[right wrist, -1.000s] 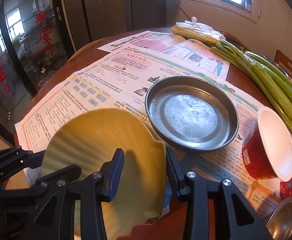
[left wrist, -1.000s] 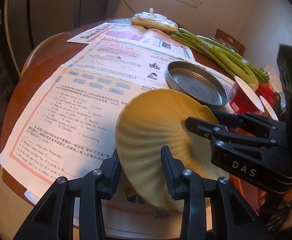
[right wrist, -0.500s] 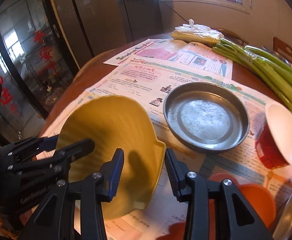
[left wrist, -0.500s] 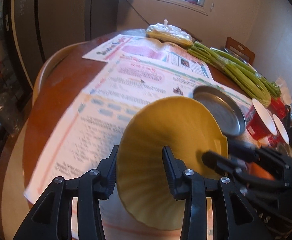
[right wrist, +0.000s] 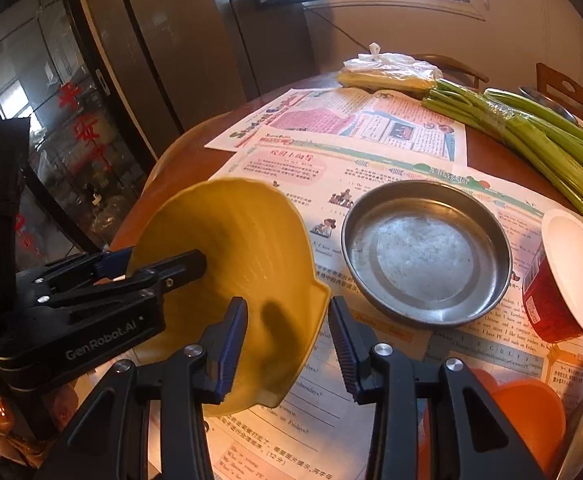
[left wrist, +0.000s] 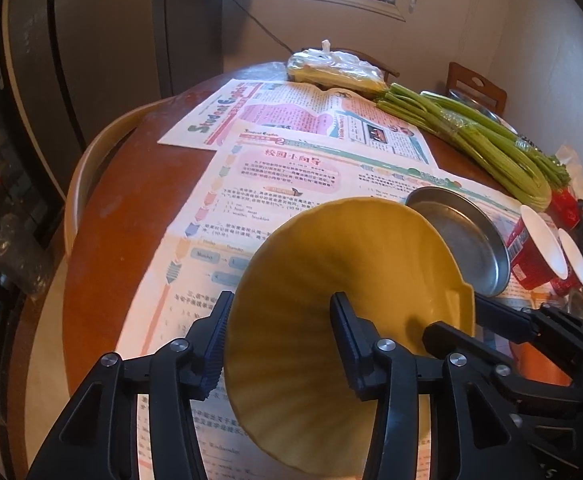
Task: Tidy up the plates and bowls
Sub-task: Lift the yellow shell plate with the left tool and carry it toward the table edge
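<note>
A yellow ribbed shell-shaped plate is held tilted above the table between both grippers; it also shows in the right wrist view. My left gripper straddles its left rim, jaws a plate-rim apart. My right gripper straddles its right rim the same way. A round metal plate lies flat on the newspapers just right of the yellow plate and shows in the left wrist view. An orange bowl sits at the front right.
Newspapers cover a round wooden table. Green stalks and a plastic bag lie at the back. Red cups with white lids stand right of the metal plate. A chair back stands left.
Both grippers have lifted the yellow plate up off the table and drawn it back and left, away from the metal plate. The plate stays tilted between them.
</note>
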`<state>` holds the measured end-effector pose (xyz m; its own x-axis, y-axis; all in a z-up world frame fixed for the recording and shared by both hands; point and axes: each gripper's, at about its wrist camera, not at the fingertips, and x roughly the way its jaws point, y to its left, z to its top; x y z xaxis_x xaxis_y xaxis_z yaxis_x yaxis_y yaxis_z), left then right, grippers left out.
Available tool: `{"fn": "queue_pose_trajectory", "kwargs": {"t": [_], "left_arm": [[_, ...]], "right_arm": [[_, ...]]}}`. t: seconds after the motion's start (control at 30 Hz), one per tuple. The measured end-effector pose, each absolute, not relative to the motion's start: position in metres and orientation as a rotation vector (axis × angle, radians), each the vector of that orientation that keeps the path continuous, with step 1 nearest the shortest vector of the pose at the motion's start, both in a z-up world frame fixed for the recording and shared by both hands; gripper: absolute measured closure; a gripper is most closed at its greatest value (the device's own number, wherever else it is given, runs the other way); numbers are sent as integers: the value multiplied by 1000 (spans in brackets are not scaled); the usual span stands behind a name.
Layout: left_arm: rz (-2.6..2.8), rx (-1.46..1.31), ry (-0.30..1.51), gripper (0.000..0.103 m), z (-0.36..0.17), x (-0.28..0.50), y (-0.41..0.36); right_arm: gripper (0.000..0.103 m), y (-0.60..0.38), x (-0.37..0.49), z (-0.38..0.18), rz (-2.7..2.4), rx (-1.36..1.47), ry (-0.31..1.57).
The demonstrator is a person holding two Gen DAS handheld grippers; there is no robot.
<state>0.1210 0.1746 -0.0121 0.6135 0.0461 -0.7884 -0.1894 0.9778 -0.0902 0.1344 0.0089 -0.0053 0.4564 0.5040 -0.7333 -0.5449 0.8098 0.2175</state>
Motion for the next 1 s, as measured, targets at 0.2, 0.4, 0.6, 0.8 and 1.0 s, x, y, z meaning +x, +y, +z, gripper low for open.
{"fn": "queue_pose_trajectory", "kwargs": {"t": [0.2,0.4,0.6,0.8,1.0], "left_arm": [[113,-194,893,53,-7,122,181],[113,-171,892,53,-4,133,183],[105,-186,924,53,-17,149,188],[114,-193,957,53,-34,160,190],[109,-179,971,53,-42,162,187]], "right_arm": [[60,8,133,4,647,-10,862],[60,11,129,5,634,-9,864],[60,11,133,-2,626,3,887],[60,12,130,-11,641,-2,916],[60,11,127,-19,629,-7,923]]}}
